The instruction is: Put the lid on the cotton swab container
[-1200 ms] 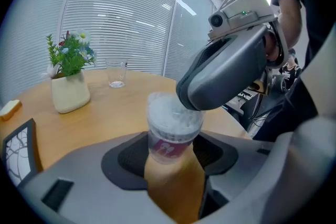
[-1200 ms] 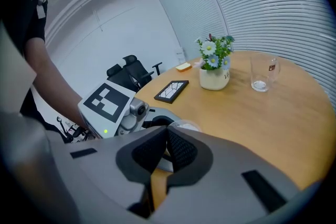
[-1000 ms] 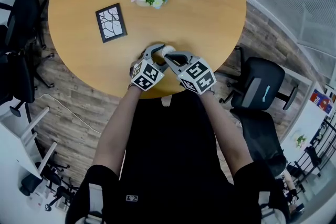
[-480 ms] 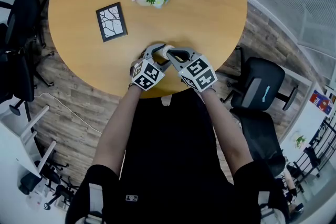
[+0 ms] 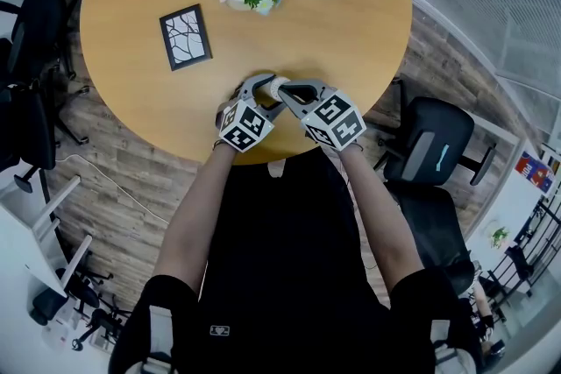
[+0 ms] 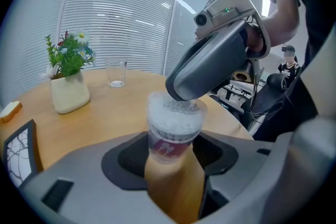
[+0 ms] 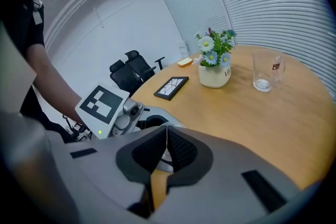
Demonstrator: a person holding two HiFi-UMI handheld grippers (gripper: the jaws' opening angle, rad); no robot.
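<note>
The cotton swab container (image 6: pixel 175 134) is seen upright at the lower centre of the left gripper view. In the head view it stands on the table (image 5: pixel 351 39) near the table's lower edge. Its lower half is clamped between the pads of the left gripper (image 6: pixel 172 155), whose jaws stand wide around it. A clear lid (image 6: pixel 176 106) appears to be laid over the container's mouth.

The right gripper (image 7: pixel 166 136) is seen coming in from the upper right of the left gripper view. Its jaws are pressed together and its tips rest on the lid's top (whether a sliver of rim is pinched cannot be told).

The container's long axis is vertical, so the lid lies directly beneath the right tips. A straight downward press is judged to be what seating the lid calls for, with the left gripper only steadying.
</note>
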